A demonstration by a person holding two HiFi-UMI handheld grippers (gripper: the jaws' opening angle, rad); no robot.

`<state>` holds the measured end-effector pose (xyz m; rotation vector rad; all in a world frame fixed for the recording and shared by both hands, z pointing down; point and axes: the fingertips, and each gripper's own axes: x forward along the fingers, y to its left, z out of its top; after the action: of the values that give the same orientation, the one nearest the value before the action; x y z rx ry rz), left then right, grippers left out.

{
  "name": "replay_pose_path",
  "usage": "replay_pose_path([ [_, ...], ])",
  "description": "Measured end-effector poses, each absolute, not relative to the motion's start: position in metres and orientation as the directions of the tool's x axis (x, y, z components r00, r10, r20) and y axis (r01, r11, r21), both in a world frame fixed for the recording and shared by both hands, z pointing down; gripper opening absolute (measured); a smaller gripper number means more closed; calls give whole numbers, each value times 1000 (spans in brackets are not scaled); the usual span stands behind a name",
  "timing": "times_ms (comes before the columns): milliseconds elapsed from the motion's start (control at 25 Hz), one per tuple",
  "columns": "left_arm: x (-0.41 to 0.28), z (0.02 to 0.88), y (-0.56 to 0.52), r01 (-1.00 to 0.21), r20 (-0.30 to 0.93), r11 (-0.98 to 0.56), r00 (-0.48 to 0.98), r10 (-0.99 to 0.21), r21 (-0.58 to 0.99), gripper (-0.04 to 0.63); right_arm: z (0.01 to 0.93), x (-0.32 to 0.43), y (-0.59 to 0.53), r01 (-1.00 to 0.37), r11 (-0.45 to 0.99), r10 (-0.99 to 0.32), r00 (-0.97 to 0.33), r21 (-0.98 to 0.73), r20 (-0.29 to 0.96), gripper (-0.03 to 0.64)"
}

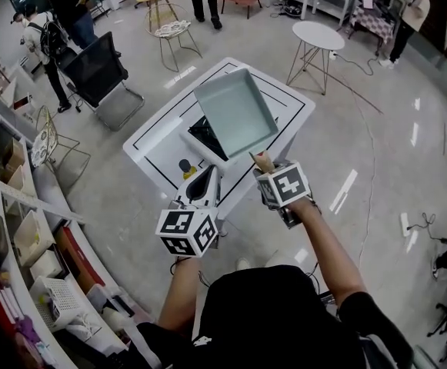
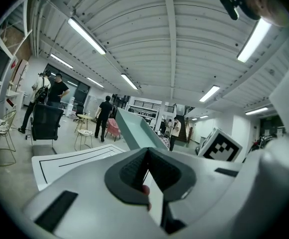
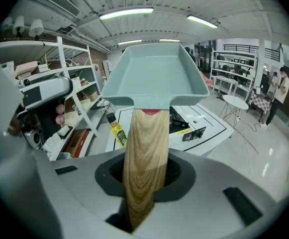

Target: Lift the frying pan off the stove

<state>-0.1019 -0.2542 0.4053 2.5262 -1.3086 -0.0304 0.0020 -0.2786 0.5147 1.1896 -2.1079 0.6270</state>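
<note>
The right hand-held gripper (image 3: 144, 180) grips the wooden handle (image 3: 145, 143), which runs straight ahead to the frying pan (image 3: 156, 76), held tilted in the air above the stove (image 1: 205, 135). The left hand-held gripper (image 2: 146, 171), nearer than the stove, looks closed on nothing. Only the right gripper view shows the grip, and only the head view shows the pan clear of the stove.

The frying pan (image 1: 235, 112) hangs above the stove (image 1: 205, 135) on the tabletop (image 1: 292, 102); a bottle (image 1: 185, 167) stands at the stove's seven o'clock.

Head view looks steeply down; both gripper views share the pan (image 3: 156, 76)
</note>
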Motion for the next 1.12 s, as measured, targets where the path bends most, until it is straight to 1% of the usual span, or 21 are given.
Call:
replay_pose_path([
  [720, -8, 386, -222, -788, 109, -555, 597, -795, 265, 10, 478, 86, -241, -866, 496, -608, -398, -64, 687, 58],
  [1120, 9, 372, -202, -807, 74, -539, 569, -819, 241, 10, 466, 102, -221, -851, 523, -620, -421, -51, 663, 58],
])
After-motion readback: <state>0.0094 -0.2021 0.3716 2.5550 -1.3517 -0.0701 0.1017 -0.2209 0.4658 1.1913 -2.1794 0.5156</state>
